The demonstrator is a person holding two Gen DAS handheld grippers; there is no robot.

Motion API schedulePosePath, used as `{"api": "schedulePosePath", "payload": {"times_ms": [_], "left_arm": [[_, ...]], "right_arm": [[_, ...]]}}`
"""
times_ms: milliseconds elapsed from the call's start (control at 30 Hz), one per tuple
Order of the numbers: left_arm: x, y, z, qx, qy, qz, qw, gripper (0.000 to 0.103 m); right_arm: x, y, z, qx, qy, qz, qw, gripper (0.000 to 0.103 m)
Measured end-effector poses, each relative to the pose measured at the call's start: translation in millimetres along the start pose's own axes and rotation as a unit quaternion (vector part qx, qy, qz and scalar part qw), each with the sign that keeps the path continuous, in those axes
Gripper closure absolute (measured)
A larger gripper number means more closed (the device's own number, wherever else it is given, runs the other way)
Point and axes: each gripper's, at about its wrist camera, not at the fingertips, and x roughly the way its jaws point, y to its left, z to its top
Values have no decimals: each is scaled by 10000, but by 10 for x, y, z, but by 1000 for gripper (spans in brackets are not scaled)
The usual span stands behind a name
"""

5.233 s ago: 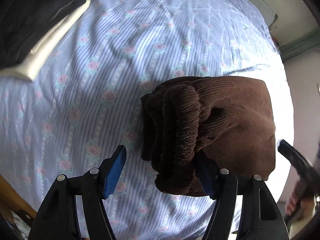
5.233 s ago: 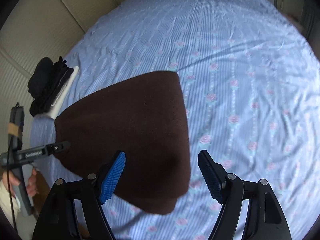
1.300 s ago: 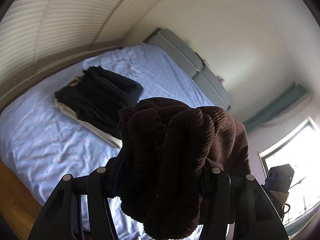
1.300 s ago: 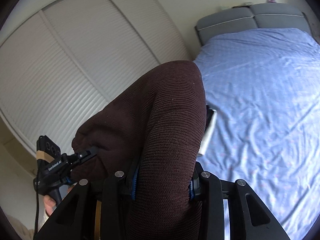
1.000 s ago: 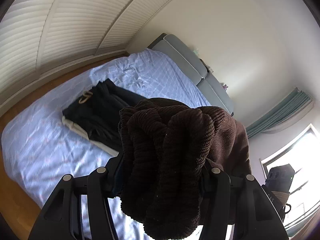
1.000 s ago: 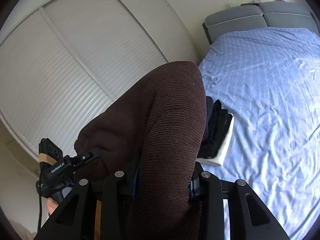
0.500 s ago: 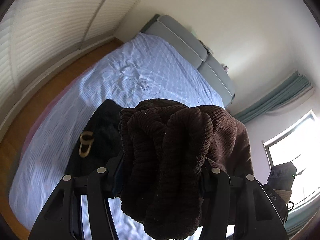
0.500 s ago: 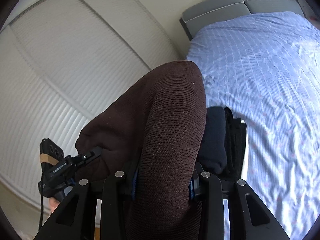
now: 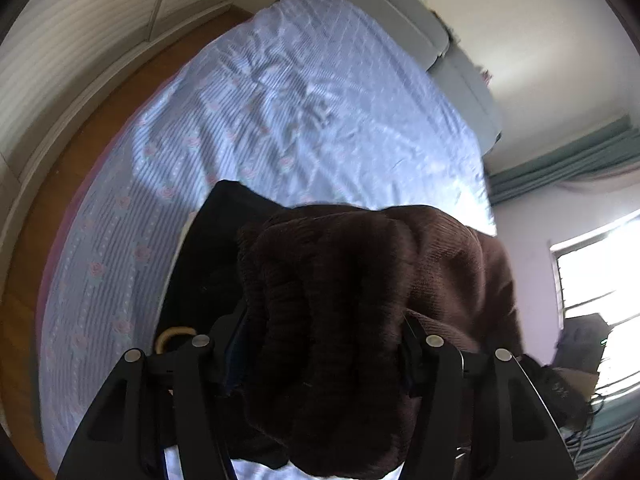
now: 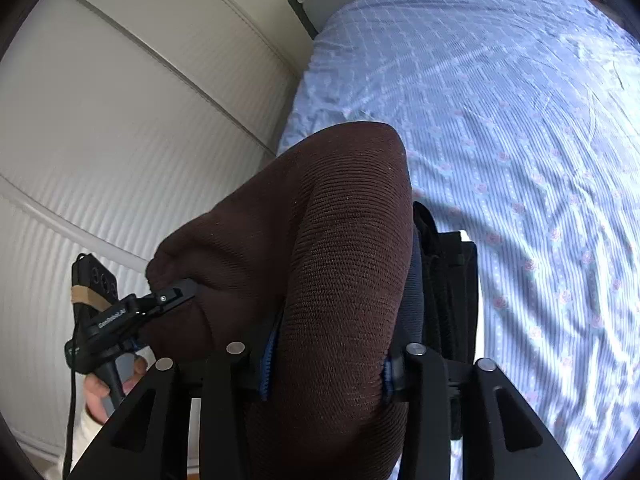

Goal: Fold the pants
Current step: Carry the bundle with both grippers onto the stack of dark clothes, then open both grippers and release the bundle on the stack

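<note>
Two views from cameras on hand-held grippers, both largely filled by a folded bundle of brown corduroy pants [image 9: 340,320] held in the air over the near end of a bed.

In the left wrist view, the left gripper [image 9: 320,354] pinches the bunched, layered end of the pants; the blue pads are almost wholly buried in fabric. Below and behind the bundle lies a pile of dark folded clothes [image 9: 208,264], mostly hidden, with a tan loop showing at its near edge. The bed sheet [image 9: 312,108], pale blue with small pink roses, is blurred. A grey headboard [image 9: 404,20] sits at the far end.

In the right wrist view, the right gripper [image 10: 326,372] clamps the smooth folded edge of the pants [image 10: 320,248], only slivers of blue pad showing. The left gripper [image 10: 120,320] appears at lower left, its tip against the cloth, the holding hand [image 10: 100,396] partly cut off. The dark pile [image 10: 448,280] peeks out on the right.
</note>
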Motion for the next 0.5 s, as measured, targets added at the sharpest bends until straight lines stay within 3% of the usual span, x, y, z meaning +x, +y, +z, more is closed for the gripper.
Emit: {"api": "schedulePosePath", "payload": {"times_ms": [133, 267, 500], "left_arm": [[63, 66, -5, 334, -19, 226, 9992, 26], [134, 126, -56, 728, 1, 395, 9966, 17], [150, 193, -111, 568, -60, 693, 9960, 10]], "right_arm": [[114, -78, -31, -254, 21, -165, 9995, 49], [209, -199, -85, -377, 28, -230, 9990, 30], [402, -362, -145, -119, 207, -21, 9997, 26]]}}
